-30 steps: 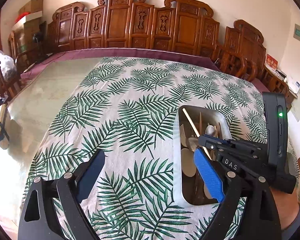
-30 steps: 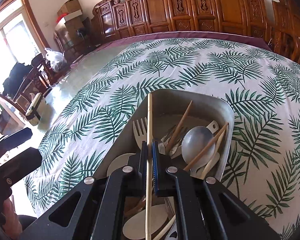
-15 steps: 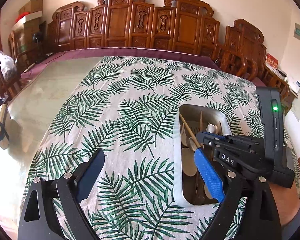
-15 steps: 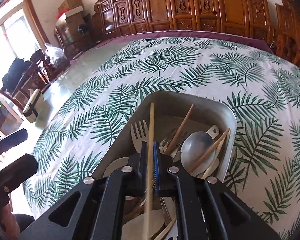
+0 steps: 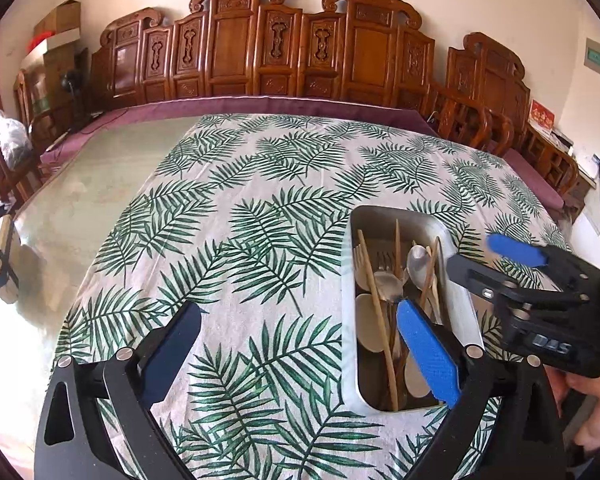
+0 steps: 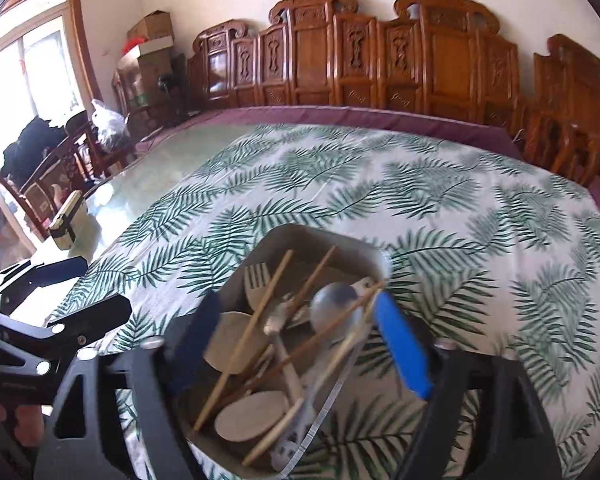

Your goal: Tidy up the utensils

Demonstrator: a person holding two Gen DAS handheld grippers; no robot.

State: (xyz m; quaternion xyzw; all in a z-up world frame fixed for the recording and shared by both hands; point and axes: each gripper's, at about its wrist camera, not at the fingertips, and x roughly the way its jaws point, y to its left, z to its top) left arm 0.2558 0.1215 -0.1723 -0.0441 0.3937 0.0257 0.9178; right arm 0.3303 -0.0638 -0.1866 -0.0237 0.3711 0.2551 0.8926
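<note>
Right wrist view: on the leaf-print cloth (image 6: 440, 200), a metal tray (image 6: 284, 236) runs lengthwise away from the camera, its utensils mostly lying along it. One chopstick (image 6: 244, 340) lies free in the tray, tip toward its far end. Above the tray, the right gripper (image 6: 296, 344) is opening, nothing pinched. Left of the tray, the left gripper (image 5: 296, 354) spreads wide over the cloth, its right finger (image 5: 426, 354) over the tray.

Shiny rectangular metal tray (image 5: 456, 300); matt wooden chopsticks (image 6: 248, 334); glossy silver metal spoon (image 6: 334, 308); soft palm-leaf-printed cloth (image 5: 260, 240).
</note>
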